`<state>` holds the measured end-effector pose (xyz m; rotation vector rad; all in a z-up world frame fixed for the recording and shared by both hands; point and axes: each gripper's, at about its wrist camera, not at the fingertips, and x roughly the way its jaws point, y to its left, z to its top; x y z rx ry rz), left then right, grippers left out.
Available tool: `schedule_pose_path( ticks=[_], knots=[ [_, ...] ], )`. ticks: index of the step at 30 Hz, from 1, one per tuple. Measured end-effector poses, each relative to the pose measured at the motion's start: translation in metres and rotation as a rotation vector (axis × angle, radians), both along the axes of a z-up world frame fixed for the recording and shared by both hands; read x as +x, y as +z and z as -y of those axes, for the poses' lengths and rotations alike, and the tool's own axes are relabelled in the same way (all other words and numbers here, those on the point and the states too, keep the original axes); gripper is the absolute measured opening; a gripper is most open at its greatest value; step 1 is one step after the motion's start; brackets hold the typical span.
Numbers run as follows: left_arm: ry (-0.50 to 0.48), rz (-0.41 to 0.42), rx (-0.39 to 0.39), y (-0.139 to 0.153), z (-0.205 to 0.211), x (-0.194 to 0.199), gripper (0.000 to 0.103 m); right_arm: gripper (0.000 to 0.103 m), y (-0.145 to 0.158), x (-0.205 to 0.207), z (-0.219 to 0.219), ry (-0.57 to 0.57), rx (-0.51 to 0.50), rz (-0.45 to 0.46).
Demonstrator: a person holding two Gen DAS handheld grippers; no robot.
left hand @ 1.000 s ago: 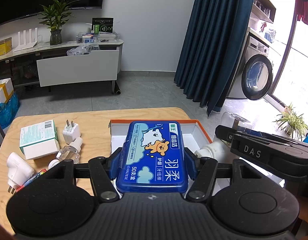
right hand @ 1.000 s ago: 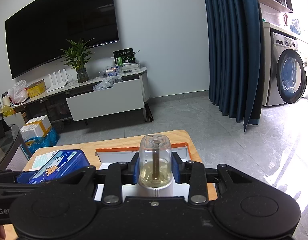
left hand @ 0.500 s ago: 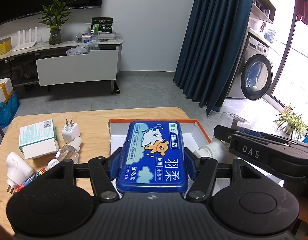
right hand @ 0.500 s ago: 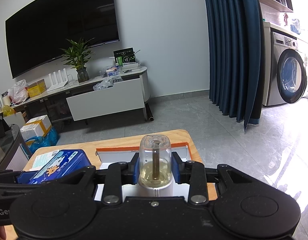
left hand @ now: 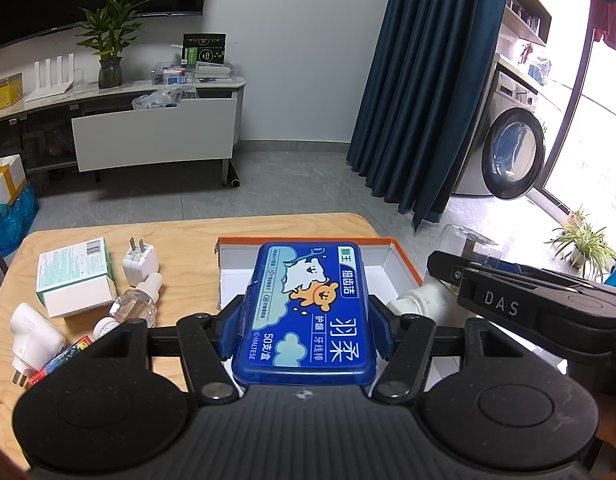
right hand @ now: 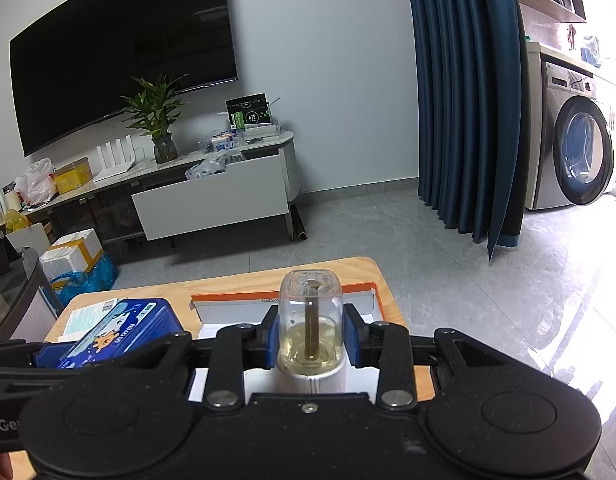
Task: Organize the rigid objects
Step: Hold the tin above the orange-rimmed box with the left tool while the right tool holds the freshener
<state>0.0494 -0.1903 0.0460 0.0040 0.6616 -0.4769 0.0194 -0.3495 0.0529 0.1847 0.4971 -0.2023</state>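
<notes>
Because the blue floss-pick box (left hand: 305, 312) is stiff, light and smooth, the left gripper (left hand: 305, 332) clamps its long sides above the orange-rimmed tray (left hand: 404, 258). The right gripper (right hand: 311, 334) pinches a clear liquid bottle (right hand: 310, 320), probably fragile and slippery, over the tray's right part. The tray floor looks free; the walls are low, and the table (left hand: 187, 236) edge is near on the right.

Wooden table (left hand: 187, 236): tray (left hand: 299, 242), boxes, plugs, bottle.
</notes>
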Motion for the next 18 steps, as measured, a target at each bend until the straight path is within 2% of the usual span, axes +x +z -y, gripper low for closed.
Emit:
schedule_pose_path(
  ticks=[18],
  knots=[
    [0.001,-0.002,-0.002,-0.0016,0.0001,0.0008,0.063,0.039,-0.0036,-0.0008,-0.0005,0.000,-0.001,-0.002]
  ],
)
